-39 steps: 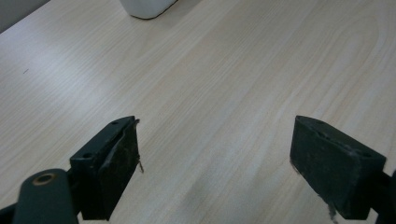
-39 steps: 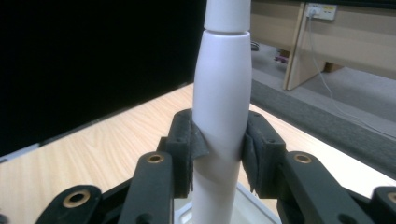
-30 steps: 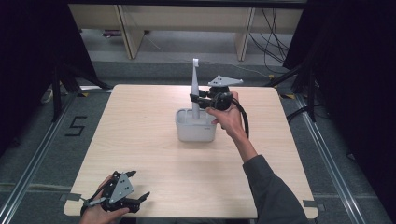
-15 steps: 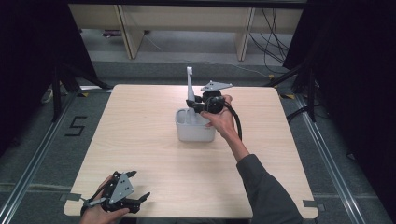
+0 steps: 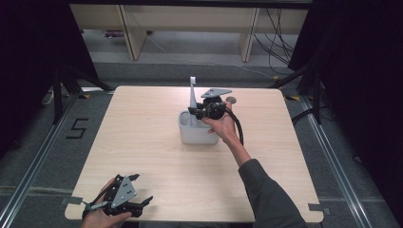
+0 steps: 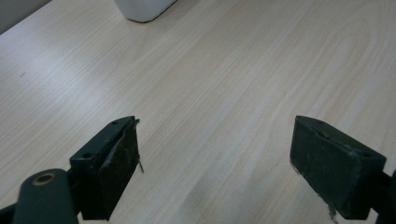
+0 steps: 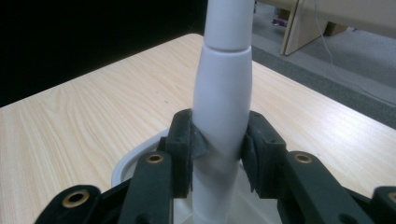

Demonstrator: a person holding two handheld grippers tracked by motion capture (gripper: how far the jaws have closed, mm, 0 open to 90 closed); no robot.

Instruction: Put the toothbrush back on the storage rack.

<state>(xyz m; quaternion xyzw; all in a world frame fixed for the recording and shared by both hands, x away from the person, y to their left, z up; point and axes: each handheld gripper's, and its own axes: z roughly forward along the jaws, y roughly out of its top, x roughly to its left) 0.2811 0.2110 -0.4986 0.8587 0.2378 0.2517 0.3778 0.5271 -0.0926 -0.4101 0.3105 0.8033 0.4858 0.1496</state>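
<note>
A white tub point(image 5: 197, 135) stands near the middle of the wooden table point(image 5: 142, 128). A long white handle point(image 5: 192, 92) rises upright out of it. My right gripper point(image 5: 196, 112) is shut on the lower part of this handle, just above the tub's rim. In the right gripper view the pads point(image 7: 187, 144) press both sides of the white handle point(image 7: 223, 93) over the tub's rim point(image 7: 126, 168). My left gripper point(image 5: 142, 189) rests at the table's front left corner, open and empty. Its jaws point(image 6: 215, 158) stand wide over bare wood, with the tub point(image 6: 142, 9) far ahead.
A small round grey disc point(image 5: 231, 99) lies on the table just behind the right hand. Wooden shelf legs point(image 5: 130, 33) and cables stand on the floor beyond the far edge. Black curtains flank both sides.
The right hand has come down, lowering the white handle deeper into the tub and turning it more upright. The left gripper has not moved.
</note>
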